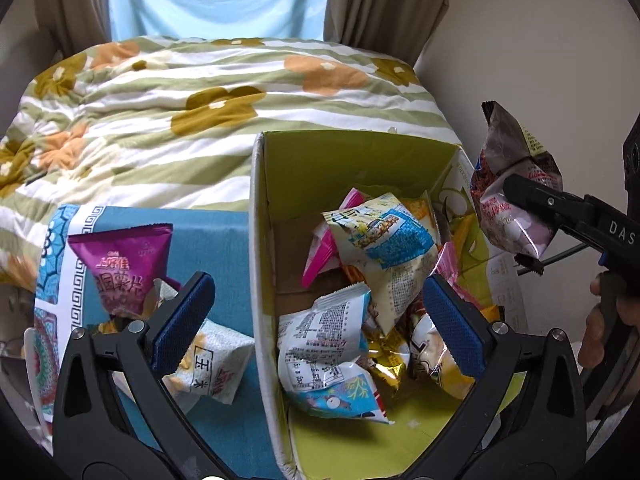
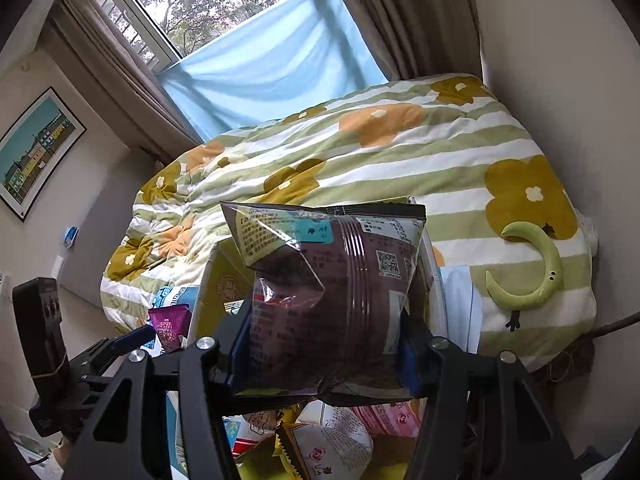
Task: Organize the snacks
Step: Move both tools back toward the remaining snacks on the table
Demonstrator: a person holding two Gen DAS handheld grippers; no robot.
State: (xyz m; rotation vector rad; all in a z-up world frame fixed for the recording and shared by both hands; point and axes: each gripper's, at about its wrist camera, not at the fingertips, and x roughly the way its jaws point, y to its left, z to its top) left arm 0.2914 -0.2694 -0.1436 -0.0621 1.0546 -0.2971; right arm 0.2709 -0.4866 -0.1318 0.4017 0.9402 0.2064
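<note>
Bed (image 1: 224, 92) scene: my right claw (image 2: 320, 344) pinches a brown packet (image 2: 332, 300) above the box (image 1: 360, 160), left claw (image 1: 316, 320) spread; a loose pinch could drop it outside.

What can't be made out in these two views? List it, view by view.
- Left wrist view: the box bottom, buried under snack packs; the purple packet's lower end, behind the open left gripper.
- Right wrist view: most of the box, hidden by the brown packet clamped in the right gripper; that packet's front label faces away.

Floral quilt (image 1: 224, 120), crescent toy (image 2: 532, 268), framed picture (image 2: 36, 152)
</note>
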